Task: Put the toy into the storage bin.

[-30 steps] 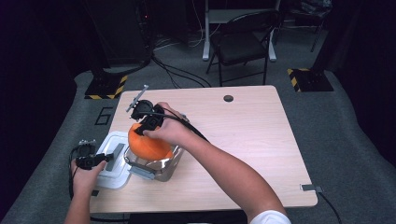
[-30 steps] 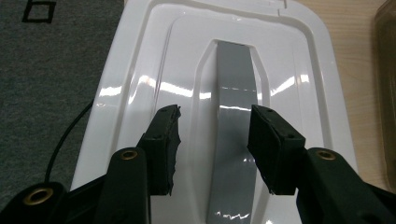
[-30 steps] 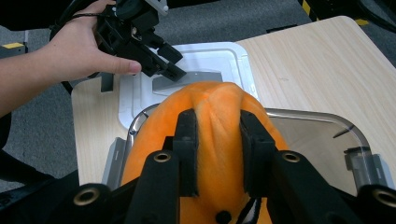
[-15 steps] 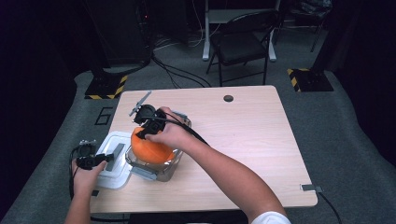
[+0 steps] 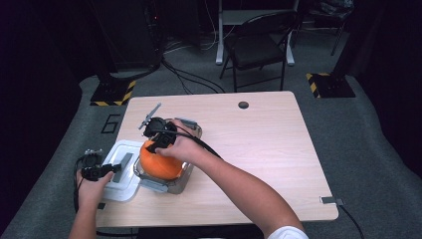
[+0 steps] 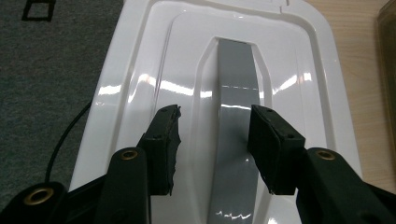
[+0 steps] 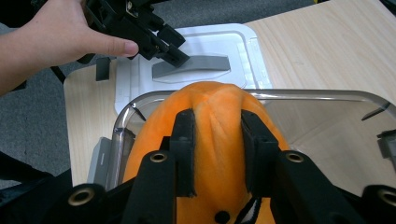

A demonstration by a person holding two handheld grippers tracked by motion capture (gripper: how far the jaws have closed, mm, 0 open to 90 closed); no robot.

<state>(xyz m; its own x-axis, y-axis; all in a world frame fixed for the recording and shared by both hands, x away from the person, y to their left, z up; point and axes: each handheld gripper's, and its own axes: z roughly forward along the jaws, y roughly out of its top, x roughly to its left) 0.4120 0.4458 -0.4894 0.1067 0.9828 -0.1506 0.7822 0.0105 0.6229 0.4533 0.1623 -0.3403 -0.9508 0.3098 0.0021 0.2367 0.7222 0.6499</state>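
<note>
The right gripper (image 5: 160,138) is closed on an orange soft toy (image 5: 160,162), and its two black jaws press into the top of the toy from both sides, as the right gripper view shows (image 7: 217,149). The toy (image 7: 210,121) sits inside a clear plastic container (image 5: 169,183), which stands on the near left part of the wooden table (image 5: 278,149). In the right gripper view the rim of the container (image 7: 327,95) goes around the toy, and the lower part of the toy is below this rim. The toy fills a large part of the container. The right hand (image 5: 181,147) comes over the container from the near right side.

The left gripper (image 5: 99,171) is at the left edge of the table, above a white lid (image 5: 122,189) that lies flat just to the left of the container. In the left gripper view its jaws (image 6: 215,144) stand half open on both sides of the grey handle (image 6: 236,93) in the middle of the lid (image 6: 135,84). The right pad is at the edge of the handle, but I cannot tell whether it touches; the left pad is apart from it. The left hand (image 7: 56,37) holds this gripper just over the lid.

On the far side of the table there is a small dark round hole (image 5: 243,105), well apart from the container. Behind the table, on the grey floor, stands a dark folding chair (image 5: 259,47).
</note>
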